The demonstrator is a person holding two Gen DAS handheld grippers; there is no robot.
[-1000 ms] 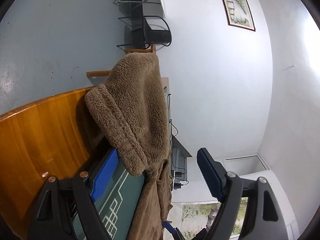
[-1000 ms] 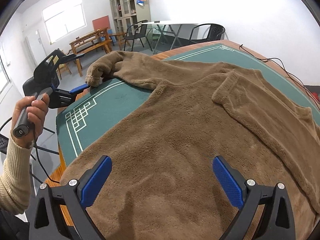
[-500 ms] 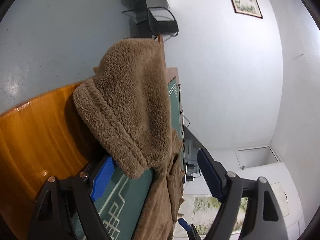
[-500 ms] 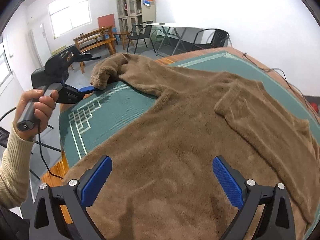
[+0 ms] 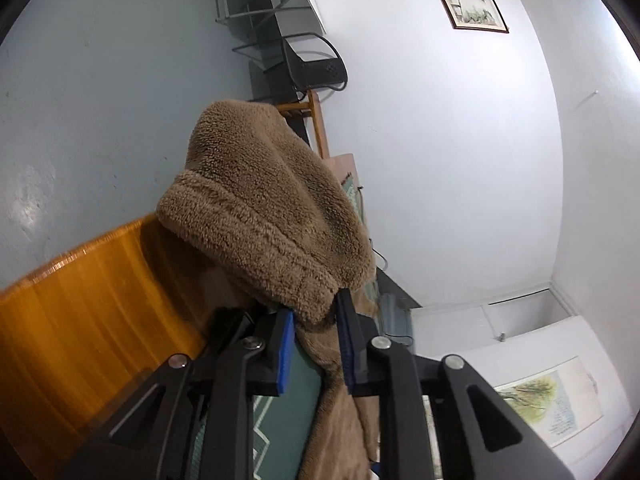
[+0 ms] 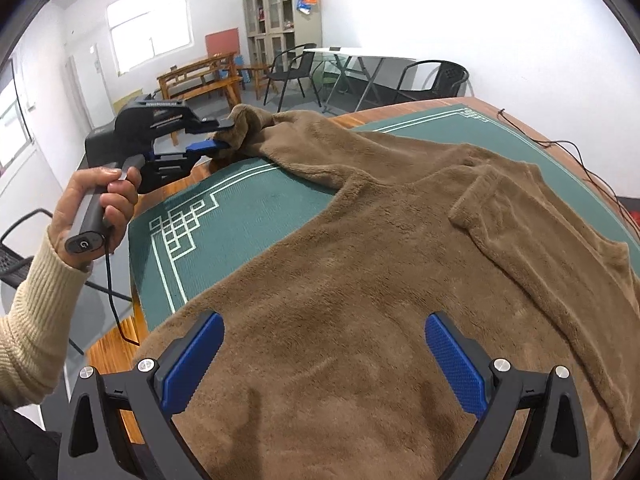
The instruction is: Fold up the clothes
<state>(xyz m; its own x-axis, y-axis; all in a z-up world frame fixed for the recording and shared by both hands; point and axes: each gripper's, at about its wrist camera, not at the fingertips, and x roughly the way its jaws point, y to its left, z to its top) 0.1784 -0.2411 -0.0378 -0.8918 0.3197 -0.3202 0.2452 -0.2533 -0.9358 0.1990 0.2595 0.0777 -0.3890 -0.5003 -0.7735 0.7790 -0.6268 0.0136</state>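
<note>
A brown fleece sweater [image 6: 360, 288] lies spread on the green mat [image 6: 240, 216] of a wooden table. Its left sleeve stretches toward the table's far left corner. My left gripper [image 5: 314, 332] is shut on the sleeve cuff [image 5: 260, 236] at that corner; in the right wrist view the left gripper [image 6: 218, 136] clamps the cuff [image 6: 248, 120] just above the table edge. My right gripper [image 6: 324, 360] is open and empty, hovering low over the sweater's body near the front edge. The other sleeve [image 6: 540, 248] lies folded across the chest at right.
The wooden table rim [image 5: 80, 320] borders the mat. Behind the table stand black chairs [image 6: 436, 80], a glass table [image 6: 360, 56], wooden benches [image 6: 200, 80] and a cabinet [image 6: 280, 12]. A black cable [image 6: 580, 168] runs along the table's right edge.
My left gripper moved in on the sleeve cuff and closed on it, lifting the cuff slightly. My right gripper stayed open over the sweater's body.
</note>
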